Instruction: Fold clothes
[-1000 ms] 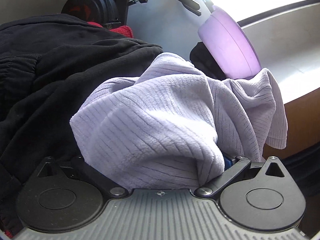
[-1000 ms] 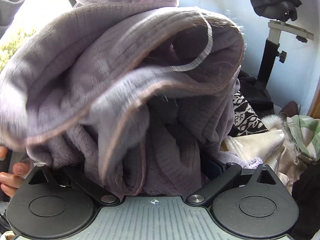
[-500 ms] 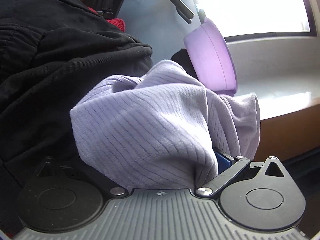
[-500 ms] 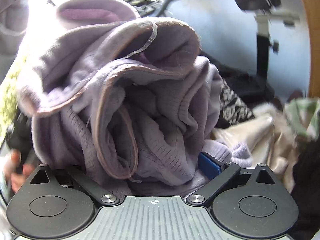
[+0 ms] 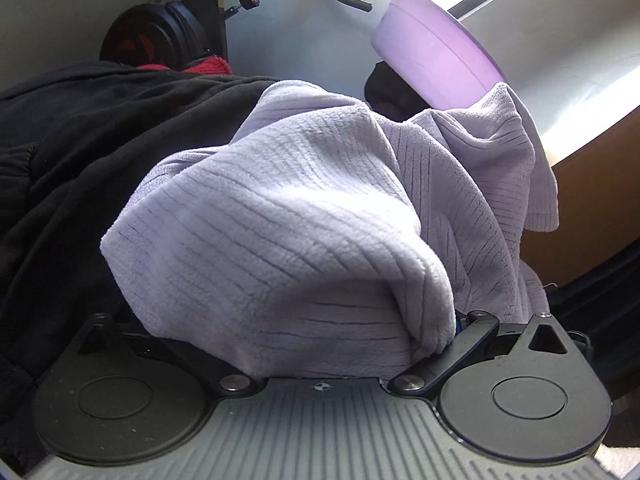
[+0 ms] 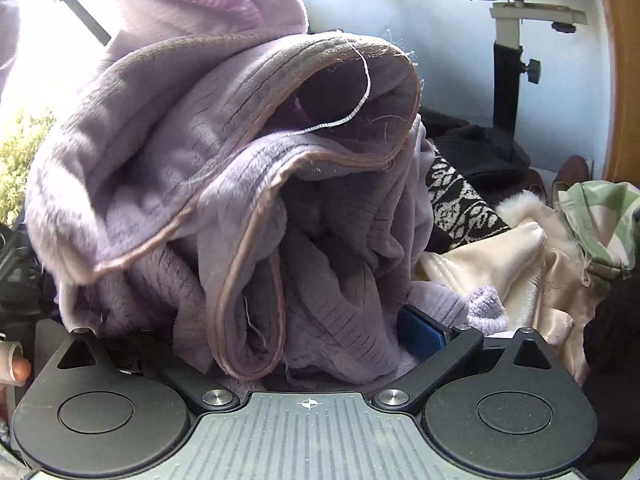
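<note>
Lilac fleece (image 5: 280, 216) bunched up, draped over both tools, above black clothes (image 5: 80, 152). Left gripper (image 5: 288, 320) jaws closing with fleece between them; pads buried, grip unclear. Right gripper (image 6: 288, 332) smothered in fleece too, can't tell its state. Cream garment (image 6: 500, 264) at right.

Soft ribbed lilac fleece garment (image 5: 280, 216)
</note>
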Tool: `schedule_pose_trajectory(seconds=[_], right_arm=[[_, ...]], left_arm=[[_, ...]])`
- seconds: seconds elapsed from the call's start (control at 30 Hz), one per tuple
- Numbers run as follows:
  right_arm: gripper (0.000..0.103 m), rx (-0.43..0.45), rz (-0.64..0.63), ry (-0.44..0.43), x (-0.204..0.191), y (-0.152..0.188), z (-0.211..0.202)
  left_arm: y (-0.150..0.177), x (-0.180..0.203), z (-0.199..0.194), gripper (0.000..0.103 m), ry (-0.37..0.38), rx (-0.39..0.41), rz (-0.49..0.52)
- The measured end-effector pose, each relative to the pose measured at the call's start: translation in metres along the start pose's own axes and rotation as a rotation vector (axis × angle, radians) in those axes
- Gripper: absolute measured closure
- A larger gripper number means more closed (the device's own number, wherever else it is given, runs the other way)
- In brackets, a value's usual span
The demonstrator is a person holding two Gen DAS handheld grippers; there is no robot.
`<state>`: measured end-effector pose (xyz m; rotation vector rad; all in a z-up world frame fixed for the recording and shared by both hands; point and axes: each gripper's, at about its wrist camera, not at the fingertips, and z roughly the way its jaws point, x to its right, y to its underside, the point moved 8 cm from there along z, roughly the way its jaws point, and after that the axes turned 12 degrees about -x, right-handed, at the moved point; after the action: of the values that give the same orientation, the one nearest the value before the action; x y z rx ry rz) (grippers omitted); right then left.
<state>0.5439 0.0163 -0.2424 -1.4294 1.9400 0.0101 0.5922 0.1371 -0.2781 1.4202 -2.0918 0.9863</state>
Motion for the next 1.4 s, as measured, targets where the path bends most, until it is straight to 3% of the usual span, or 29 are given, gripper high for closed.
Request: schedule_pose_trajectory(seconds=[0.07, 0.3, 0.57, 0.7, 0.9, 1.0, 1.17, 1.27, 1.3, 1.4], right_arm=[[0.003, 0.021, -0.013, -0.007, 0.000, 0.003, -0.006], [0.001, 0.111, -0.051, -0.027, 0.010, 0.021, -0.048], [0.001, 0.119, -0.050, -0.094, 0.025, 0.025, -0.058], [0.001, 0.160, 0.069, -0.162, 0.044, 0.039, -0.072], [0.002, 0.207, 0.465, -0.259, 0.104, 0.059, -0.082], [0.011, 0.151, 0.567, -0.276, 0.118, 0.064, -0.058], [0.015, 0.098, 0.624, -0.292, 0.100, 0.052, -0.010], [0.048, 0.065, 0.614, -0.264, 0.081, 0.040, 0.013], [0.056, 0.060, 0.554, -0.211, 0.071, 0.035, 0.012], [0.067, 0.066, 0.319, -0.066, 0.038, 0.024, 0.000]], left_arm=[[0.000, -0.005, 0.003, 0.017, -0.020, -0.009, -0.023], [-0.001, -0.014, 0.004, 0.028, -0.067, -0.011, -0.025], [-0.009, 0.000, 0.015, 0.024, -0.143, -0.033, 0.006], [-0.010, -0.001, 0.017, 0.022, -0.148, -0.043, 0.011], [-0.006, -0.004, 0.016, 0.020, -0.128, -0.035, -0.003], [-0.001, -0.005, 0.012, 0.020, -0.124, -0.038, 0.000], [-0.001, -0.004, 0.013, 0.020, -0.133, -0.044, 0.011], [-0.001, -0.001, 0.013, 0.019, -0.159, -0.043, 0.032], [-0.002, 0.001, 0.013, 0.020, -0.177, -0.041, 0.047], [-0.004, 0.011, 0.003, 0.021, -0.223, -0.035, 0.084]])
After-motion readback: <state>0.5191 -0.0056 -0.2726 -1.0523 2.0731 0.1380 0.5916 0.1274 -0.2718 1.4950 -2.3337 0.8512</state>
